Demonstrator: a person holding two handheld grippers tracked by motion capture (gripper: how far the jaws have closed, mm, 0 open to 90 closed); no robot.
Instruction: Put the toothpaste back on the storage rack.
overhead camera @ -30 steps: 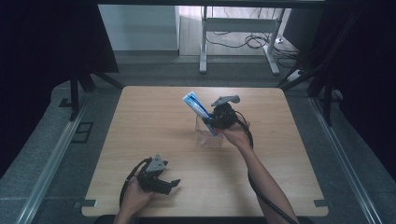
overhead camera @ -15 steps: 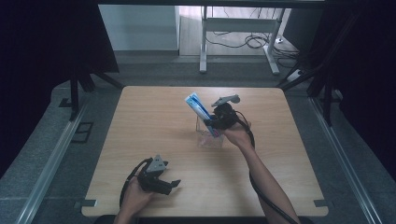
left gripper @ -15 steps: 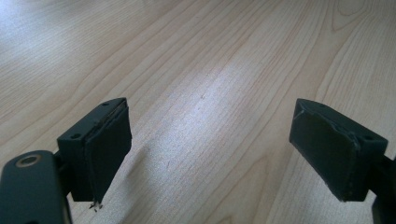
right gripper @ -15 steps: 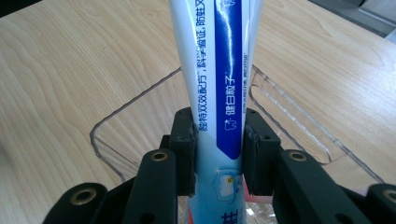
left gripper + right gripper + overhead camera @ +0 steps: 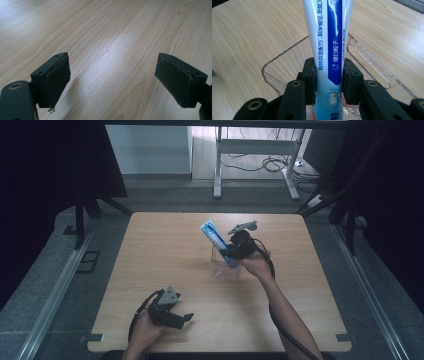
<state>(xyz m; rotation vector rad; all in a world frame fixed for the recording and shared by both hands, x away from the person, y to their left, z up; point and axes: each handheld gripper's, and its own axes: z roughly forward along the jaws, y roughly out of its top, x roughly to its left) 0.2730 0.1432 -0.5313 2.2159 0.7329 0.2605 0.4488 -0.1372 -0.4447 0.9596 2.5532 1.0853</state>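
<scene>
Blue-white toothpaste tube (image 5: pixel 329 50) gripped by right gripper (image 5: pixel 329 82), clear container (image 5: pixel 372 67)

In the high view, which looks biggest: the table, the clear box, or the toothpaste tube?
1. Table, by far.
2 and 3. Clear box and tube look about alike; the right tool hides part of both, so no ranking.

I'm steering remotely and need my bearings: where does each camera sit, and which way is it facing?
High view: above the person's side, looking forward and down on the table; both forearms, left claw, right claw.
Left gripper view: rides the left claw, looking along open jaws at bare wood.
Right gripper view: rides the right claw, jaws clamped on the toothpaste tube over the clear container.
Shared: high and right views both show tube and container.
</scene>
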